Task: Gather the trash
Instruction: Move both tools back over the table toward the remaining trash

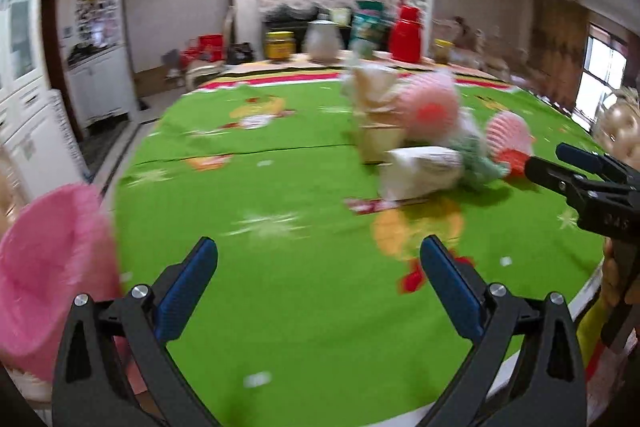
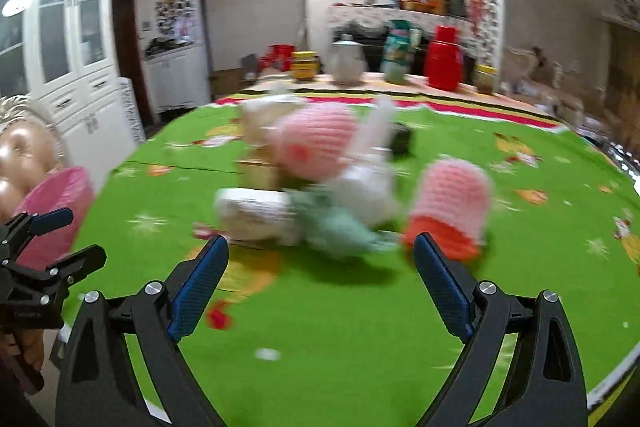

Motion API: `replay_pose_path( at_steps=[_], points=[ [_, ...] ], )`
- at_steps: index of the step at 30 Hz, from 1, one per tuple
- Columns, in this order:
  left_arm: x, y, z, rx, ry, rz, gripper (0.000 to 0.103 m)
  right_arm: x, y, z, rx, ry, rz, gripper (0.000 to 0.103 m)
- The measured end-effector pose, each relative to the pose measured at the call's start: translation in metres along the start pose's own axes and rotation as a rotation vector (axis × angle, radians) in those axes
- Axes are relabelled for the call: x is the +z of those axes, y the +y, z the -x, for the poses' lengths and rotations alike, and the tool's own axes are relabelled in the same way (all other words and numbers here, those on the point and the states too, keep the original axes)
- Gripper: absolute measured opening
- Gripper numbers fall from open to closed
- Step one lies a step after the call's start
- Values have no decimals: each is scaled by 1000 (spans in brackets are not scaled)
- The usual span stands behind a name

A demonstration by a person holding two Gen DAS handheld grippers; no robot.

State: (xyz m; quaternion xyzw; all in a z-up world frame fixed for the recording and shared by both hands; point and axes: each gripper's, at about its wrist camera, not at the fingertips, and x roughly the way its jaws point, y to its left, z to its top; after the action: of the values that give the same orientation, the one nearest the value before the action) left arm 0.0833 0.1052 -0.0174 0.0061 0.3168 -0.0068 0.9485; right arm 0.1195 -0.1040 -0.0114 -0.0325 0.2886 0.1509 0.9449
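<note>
Left wrist: blurred heap of trash (image 1: 416,143), crumpled paper and pink ribbed wrappers, lying mid-table on green patterned tablecloth (image 1: 280,299); pink bag (image 1: 52,267) at left edge. Left gripper (image 1: 320,275) spread wide, empty.

Right wrist: same heap ahead; red thermos (image 2: 444,57) beyond. Right gripper (image 2: 320,267) gaping, holding nothing.
</note>
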Motion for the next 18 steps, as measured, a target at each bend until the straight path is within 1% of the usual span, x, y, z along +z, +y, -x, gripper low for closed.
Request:
replay_pose_path(
  at_steps=[2,4,7,9,12,14,16,17,18],
  points=[
    [5,-18,-11,-14,8,-30,98,0,-11,-7,-20,24,9,88],
    [9,-36,-22,1,18,-52,98,-1,-19,-18,-28,57,30,88],
    [5,-49,-26,2,26,-46,98,-1,-22,-39,-15,117,51,88],
    [2,-54,-26,12,25,-61,98,2,-18,-51,10,135,64,87],
    [2,-55,-25,46,23,-104,98,7,-3,-65,20,160,111,87],
    [2,-52,-22,58,11,-117,98,10,7,-79,15,187,145,87],
    [1,-51,-17,55,-2,-131,98,13,14,-93,10,216,163,87],
    [1,-52,-16,54,-6,-138,98,15,16,-99,10,228,167,86],
    [1,-52,-15,54,-9,-143,98,15,18,-104,12,244,173,81]
  ],
)
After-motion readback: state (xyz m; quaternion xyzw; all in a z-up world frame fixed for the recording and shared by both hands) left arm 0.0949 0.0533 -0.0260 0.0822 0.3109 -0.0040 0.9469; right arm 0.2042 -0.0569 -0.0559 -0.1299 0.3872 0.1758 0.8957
